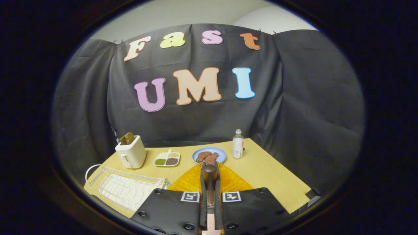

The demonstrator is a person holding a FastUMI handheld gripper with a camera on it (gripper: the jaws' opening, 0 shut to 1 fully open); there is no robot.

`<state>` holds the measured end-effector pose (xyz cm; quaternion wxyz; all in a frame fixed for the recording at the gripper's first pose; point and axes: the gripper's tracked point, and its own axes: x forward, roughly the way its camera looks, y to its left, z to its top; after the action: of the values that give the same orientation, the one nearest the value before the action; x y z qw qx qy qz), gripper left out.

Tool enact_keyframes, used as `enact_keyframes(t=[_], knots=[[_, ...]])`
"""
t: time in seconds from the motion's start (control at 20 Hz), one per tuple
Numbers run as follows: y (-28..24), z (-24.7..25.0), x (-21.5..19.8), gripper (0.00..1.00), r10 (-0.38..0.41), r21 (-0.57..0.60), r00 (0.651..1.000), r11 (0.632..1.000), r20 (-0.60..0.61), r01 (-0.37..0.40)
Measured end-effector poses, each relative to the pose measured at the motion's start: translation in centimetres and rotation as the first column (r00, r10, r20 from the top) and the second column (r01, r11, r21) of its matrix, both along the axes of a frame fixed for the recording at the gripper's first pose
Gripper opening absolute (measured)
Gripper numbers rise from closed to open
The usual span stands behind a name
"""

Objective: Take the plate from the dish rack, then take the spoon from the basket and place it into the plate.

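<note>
My gripper (210,166) is shut on a spoon (210,176). Both fingers press its sides, and its rounded dark end sticks up between the fingertips. Right under and just ahead of the fingers an orange ribbed plate (235,182) lies on the yellow tabletop. The spoon hangs over the plate's near part; I cannot tell whether it touches. The white wire dish rack (125,189) stands left of the fingers with nothing in it.
Beyond the orange plate sits a blue plate (222,153) with brown food. A white bottle (237,144) is to its right, a small divided dish (167,159) to its left, and a white toaster (131,153) further left. The table (277,176) has bare room on the right.
</note>
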<state>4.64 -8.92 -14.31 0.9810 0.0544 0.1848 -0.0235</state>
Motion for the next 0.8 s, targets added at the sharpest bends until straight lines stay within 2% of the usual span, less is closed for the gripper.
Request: enact_keyframes(t=[0.35, 0.55, 0.8], knots=[[-1.6, -6.8, -4.8, 0.11, -0.101, 0.083, 0.987, 0.99, -0.126, 0.112], [-0.8, -10.9, -5.5, 0.11, -0.093, 0.162, 0.976, 0.979, -0.199, 0.126], [-1.2, -14.3, -5.2, 0.11, -0.102, 0.166, 0.963, 0.975, -0.248, 0.146]])
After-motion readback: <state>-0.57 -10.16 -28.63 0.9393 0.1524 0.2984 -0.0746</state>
